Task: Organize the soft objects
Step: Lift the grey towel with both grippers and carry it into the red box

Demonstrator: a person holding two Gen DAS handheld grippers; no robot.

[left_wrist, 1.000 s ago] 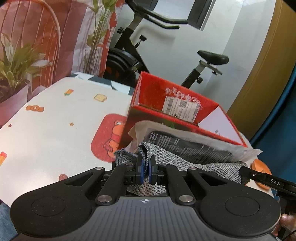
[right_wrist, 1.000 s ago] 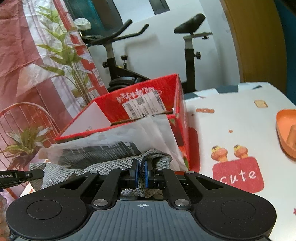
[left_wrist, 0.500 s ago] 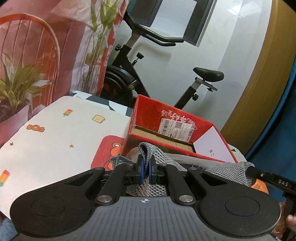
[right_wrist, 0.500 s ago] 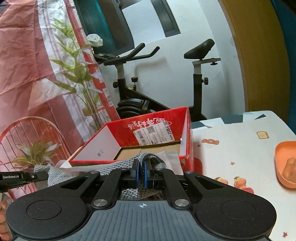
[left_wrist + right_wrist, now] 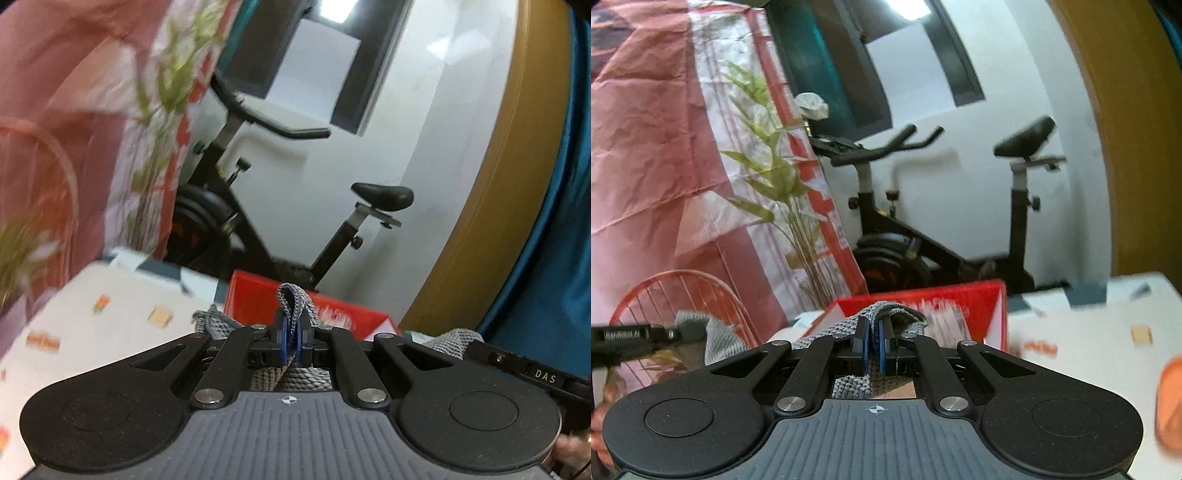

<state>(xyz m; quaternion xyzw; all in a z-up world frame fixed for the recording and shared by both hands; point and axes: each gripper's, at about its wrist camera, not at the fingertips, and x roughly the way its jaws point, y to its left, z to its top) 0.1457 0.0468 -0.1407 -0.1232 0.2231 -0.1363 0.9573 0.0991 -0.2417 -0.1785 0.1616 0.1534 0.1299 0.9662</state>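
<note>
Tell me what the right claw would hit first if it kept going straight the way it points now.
Likely the red box straight ahead of the right claw, which is shut on the grey cloth. Depth is unclear; it might pass over the rim.

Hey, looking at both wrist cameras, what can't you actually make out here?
- Grey knitted cloth: its lower part, both views, hidden behind the gripper bodies.
- Red box: inside, both views, hidden by cloth and grippers.
- Box label: right wrist view, motion-blurred.
- Orange object: right wrist view, cut by edge, blurred.
</note>
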